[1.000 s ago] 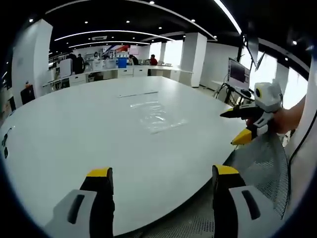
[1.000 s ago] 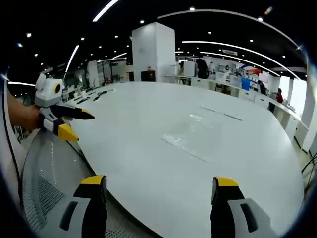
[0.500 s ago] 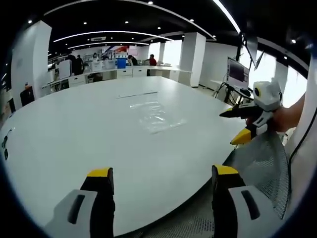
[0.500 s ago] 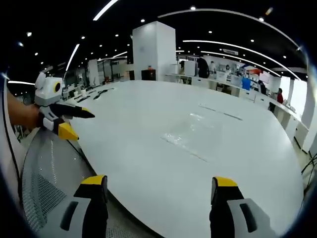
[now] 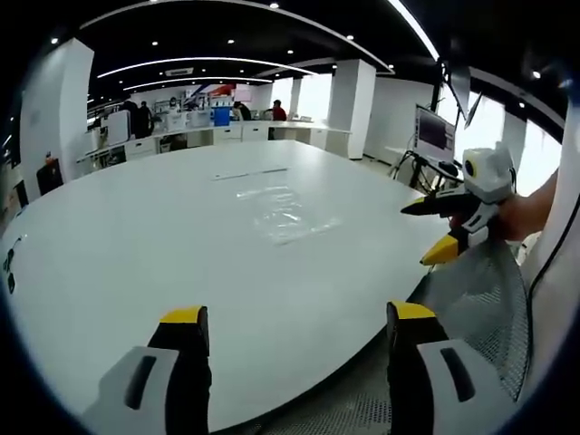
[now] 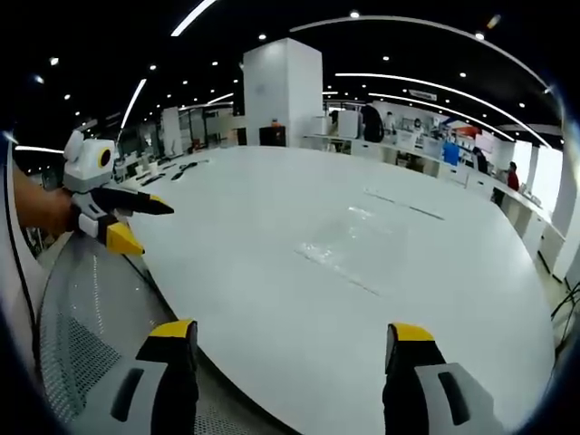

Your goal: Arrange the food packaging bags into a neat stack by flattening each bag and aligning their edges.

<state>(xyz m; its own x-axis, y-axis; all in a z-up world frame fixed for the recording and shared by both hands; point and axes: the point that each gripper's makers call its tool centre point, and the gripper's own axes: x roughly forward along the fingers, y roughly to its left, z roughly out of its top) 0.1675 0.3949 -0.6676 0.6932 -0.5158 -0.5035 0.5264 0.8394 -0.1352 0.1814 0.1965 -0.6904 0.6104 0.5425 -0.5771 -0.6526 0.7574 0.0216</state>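
Note:
Clear plastic food bags lie flat and overlapping on the big white round table, well beyond my left gripper, which stands open and empty near the table's front edge. In the right gripper view the same clear bags rest mid-table, ahead of my open, empty right gripper. The right gripper shows at the right of the left gripper view, open, held by a hand just off the table rim. At the left of the right gripper view the left gripper is open over the table's edge.
A grey mesh chair back sits below the table's rim near both grippers. A thin dark strip lies on the table beyond the bags. Desks, pillars and people stand in the far office.

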